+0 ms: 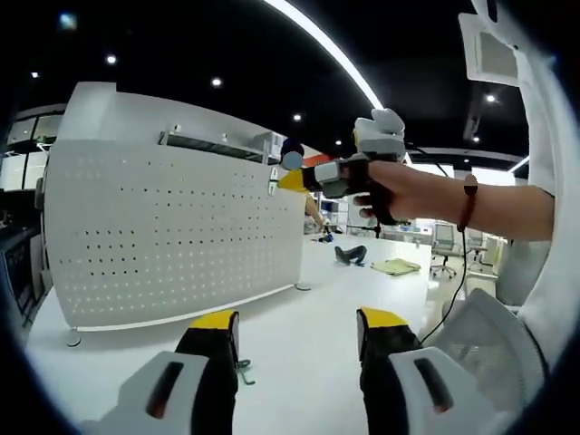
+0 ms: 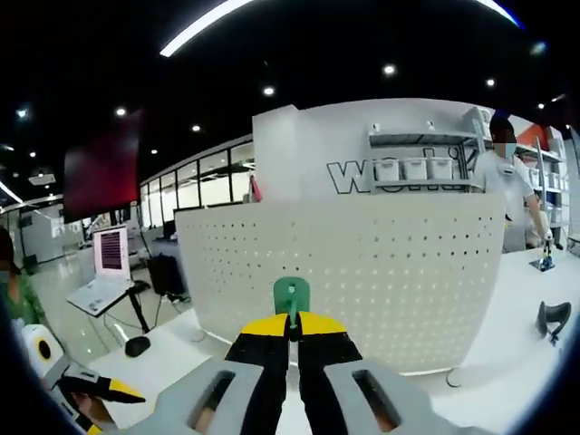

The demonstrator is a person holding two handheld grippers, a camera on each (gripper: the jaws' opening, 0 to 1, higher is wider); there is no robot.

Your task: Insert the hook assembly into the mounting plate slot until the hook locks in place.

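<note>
While the right gripper clamps the green hook upright in front of the white perforated panel, the left gripper hangs released above the white table, grasping nothing.

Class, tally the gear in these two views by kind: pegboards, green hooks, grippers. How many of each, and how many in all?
Pegboard: 1
Hooks: 2, held hook and loose hook on the table
Grippers: 2, left gripper and right gripper
Total: 5
</note>
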